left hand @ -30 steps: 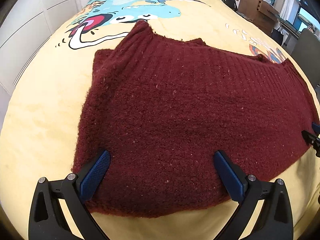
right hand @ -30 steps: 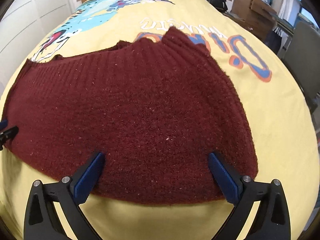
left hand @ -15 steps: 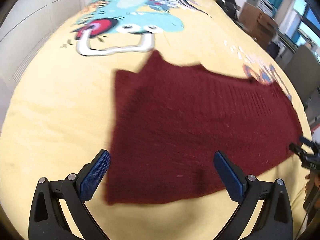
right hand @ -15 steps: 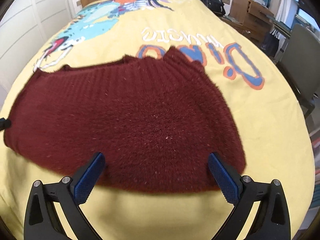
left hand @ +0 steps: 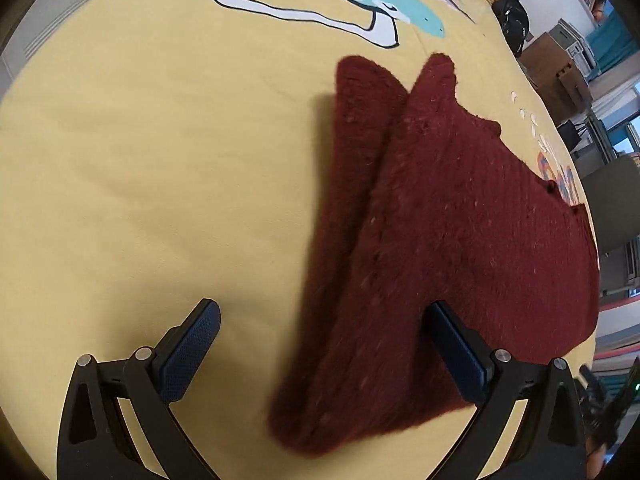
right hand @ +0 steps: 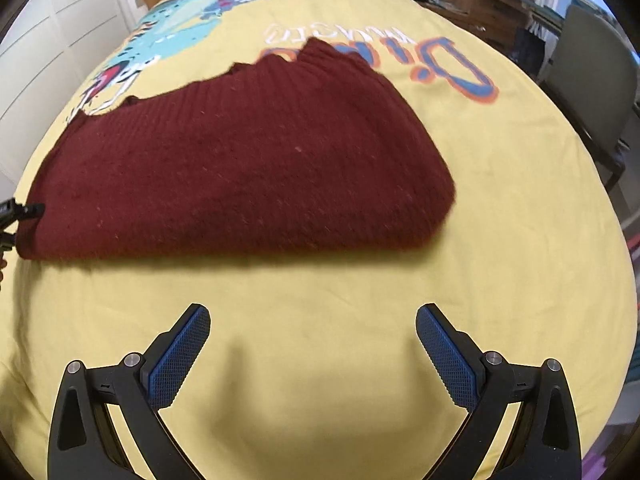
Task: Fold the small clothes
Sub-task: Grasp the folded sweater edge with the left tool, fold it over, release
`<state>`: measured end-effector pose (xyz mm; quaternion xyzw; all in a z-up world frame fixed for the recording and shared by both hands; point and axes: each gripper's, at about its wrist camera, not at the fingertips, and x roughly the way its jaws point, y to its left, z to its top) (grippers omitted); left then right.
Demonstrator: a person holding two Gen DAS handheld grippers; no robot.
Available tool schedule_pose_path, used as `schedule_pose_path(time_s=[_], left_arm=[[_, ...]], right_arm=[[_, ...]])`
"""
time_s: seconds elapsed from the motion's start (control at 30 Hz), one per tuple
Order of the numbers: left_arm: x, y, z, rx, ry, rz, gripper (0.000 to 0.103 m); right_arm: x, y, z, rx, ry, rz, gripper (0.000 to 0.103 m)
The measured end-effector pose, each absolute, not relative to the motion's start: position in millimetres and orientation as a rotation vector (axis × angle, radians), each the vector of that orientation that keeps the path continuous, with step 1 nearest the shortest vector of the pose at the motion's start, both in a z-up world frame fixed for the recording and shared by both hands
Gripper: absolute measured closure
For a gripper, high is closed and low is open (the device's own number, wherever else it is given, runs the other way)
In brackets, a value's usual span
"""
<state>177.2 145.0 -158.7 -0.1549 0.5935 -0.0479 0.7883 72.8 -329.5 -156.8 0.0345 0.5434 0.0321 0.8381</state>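
Maroon sweater [right hand: 240,160] lies partly folded on bed [right hand: 320,288]; more folds left, I reckon. Both my tongs, left [left hand: 320,352] & right [right hand: 312,352], gape, gripping nothing.

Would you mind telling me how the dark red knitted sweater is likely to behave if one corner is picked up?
The dark red sweater is a thick fuzzy knit lying in soft folded layers, so it would probably droop and unfold rather than hold its shape. The fuzzy surface should grip well, not slip, on the yellow bedspread. It looks bulky, so likely fairly heavy for a small garment.
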Motion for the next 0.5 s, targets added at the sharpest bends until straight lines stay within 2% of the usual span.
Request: schedule_pose_path(time_s=[0.2,0.27,0.3,0.33,0.4,0.5], left_arm=[[185.3,126.2,-163.6,-0.277,1.317,-0.133,0.001],[185.9,120.2,-165.8,-0.259,1.331,-0.156,0.006],[185.7,117.5,-164.5,-0.252,1.332,-0.171,0.021],[183.6,115.0,-160.8,-0.266,1.329,-0.206,0.048],[182.6,112.7,-154.5,-0.338,1.348,-0.275,0.075],[183.1,104.0,-141.8,-0.277,1.348,-0.273,0.079]], right_arm=[[72.2,-339.6,-158.8,0.085,1.151,0.044,0.001],[72.4,-341.1,-158.6,0.091,1.148,0.043,0.001],[71.0,-341.6,-158.4,0.095,1.147,0.043,0.001],[71.1,-342.4,-158.0,0.098,1.145,0.043,0.001],[70.0,-344.5,-157.1,0.106,1.142,0.041,0.001],[69.5,-347.5,-154.1,0.122,1.136,0.043,0.001]])
